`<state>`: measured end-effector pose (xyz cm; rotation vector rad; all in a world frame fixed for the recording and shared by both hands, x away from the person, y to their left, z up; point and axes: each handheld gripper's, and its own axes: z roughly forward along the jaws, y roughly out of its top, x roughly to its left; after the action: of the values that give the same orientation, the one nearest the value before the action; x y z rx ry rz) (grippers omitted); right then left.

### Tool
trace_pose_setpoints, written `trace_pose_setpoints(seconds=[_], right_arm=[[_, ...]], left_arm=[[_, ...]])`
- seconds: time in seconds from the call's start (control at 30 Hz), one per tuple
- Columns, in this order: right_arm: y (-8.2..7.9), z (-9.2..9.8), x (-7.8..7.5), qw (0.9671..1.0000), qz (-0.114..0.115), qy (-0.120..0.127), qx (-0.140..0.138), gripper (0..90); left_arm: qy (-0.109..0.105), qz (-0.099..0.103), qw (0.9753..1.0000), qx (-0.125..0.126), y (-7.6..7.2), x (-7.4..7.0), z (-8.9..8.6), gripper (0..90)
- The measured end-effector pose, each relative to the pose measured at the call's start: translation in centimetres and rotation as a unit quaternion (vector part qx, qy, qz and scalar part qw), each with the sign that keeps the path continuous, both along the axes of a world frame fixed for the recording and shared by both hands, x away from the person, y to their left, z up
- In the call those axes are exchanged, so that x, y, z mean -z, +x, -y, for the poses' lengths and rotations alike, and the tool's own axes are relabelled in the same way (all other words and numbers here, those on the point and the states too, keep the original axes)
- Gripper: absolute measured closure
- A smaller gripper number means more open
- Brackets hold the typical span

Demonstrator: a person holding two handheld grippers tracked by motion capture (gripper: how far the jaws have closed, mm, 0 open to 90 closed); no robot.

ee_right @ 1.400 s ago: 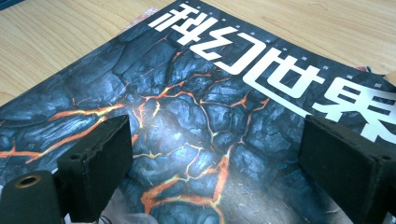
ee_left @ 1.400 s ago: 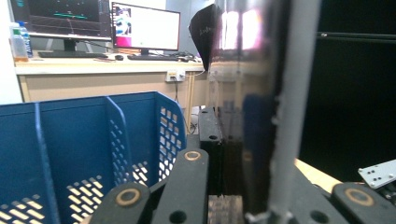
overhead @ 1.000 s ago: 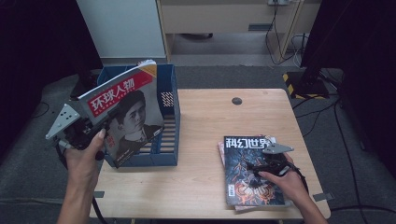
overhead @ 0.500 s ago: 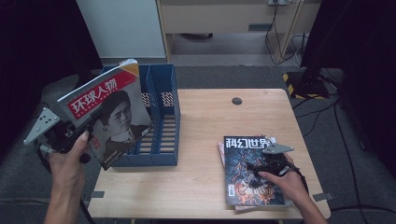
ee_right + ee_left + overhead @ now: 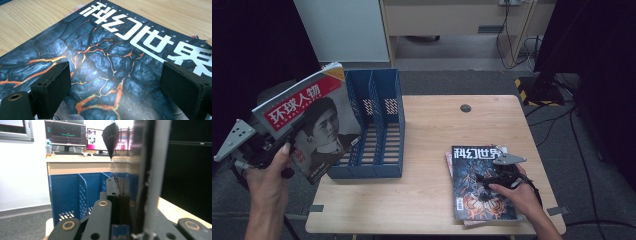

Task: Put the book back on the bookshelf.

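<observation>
Left tool point(image 5: 267, 145) pinches a thin, floppy red-banner magazine point(image 5: 309, 122) at its lower edge, held off the wooden table point(image 5: 432, 130) beside the blue slotted file rack point(image 5: 374, 125); it probably sags. Right tool point(image 5: 494, 177), jaws spread, rests over the dark lava-cover magazine point(image 5: 479, 182).

Black tongs point(image 5: 499, 177) with thick foam pads point(image 5: 53, 88), brass-ringed screw holes and grey triangular top plates.
</observation>
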<state>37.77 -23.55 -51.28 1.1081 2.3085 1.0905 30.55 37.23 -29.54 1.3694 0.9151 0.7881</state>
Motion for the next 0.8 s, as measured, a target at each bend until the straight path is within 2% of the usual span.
trace_pose_setpoints(seconds=[0.33,0.47,0.8], right_arm=[[0.0,0.0,0.0,1.0000,0.000,0.000,0.000,10.2],[0.0,0.0,0.0,1.0000,0.000,0.000,0.000,10.3],[0.0,0.0,0.0,1.0000,0.000,-0.001,-0.001,10.3]], left_arm=[[-0.007,0.002,0.9997,-0.023,-0.8,-0.2,-1.9,86.3],[-0.003,-0.002,0.9994,-0.034,-0.8,-0.2,-2.4,86.3],[0.010,-0.011,0.9982,-0.058,1.2,-0.1,-2.9,86.3]])
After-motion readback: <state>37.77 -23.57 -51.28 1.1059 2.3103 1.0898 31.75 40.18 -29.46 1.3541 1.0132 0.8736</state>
